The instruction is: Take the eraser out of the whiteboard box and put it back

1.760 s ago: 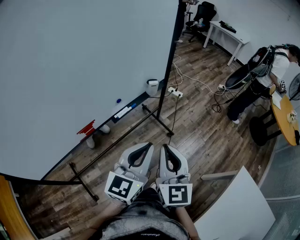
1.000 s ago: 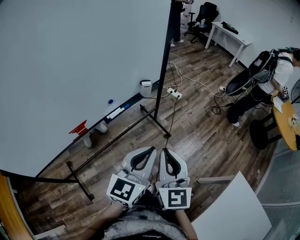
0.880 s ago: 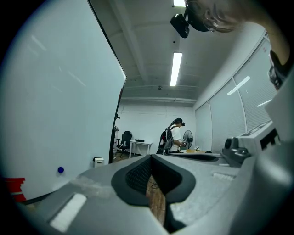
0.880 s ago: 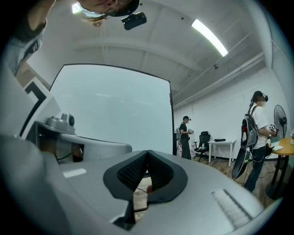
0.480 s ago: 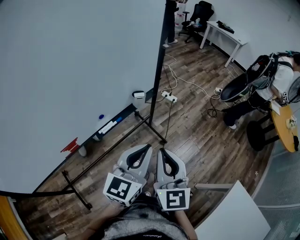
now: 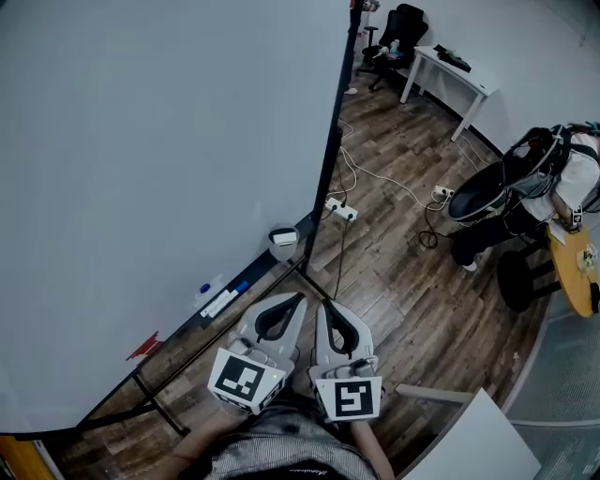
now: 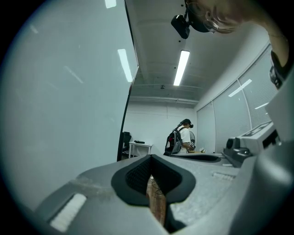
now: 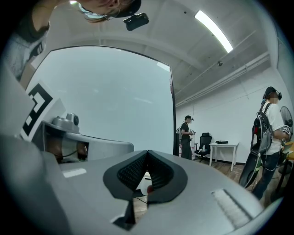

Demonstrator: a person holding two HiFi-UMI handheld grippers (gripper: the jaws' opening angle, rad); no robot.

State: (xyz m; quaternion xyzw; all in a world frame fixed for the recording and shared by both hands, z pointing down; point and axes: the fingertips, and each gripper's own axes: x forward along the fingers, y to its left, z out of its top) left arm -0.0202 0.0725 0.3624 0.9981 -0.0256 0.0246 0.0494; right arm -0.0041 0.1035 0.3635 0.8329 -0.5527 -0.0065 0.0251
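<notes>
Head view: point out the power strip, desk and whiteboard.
power strip (image 6: 340,209), head view, middle of its white body.
desk (image 6: 473,77), head view, its white top.
whiteboard (image 6: 159,141), head view, bare face.

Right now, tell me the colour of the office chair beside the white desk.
Black; the office chair shows best in the head view.

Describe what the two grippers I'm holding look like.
The left gripper and right gripper match: light grey moulded shells, with black textured pads lining the jaws. At the rear sit white cubes with black square markers: left cube, right cube.
</notes>
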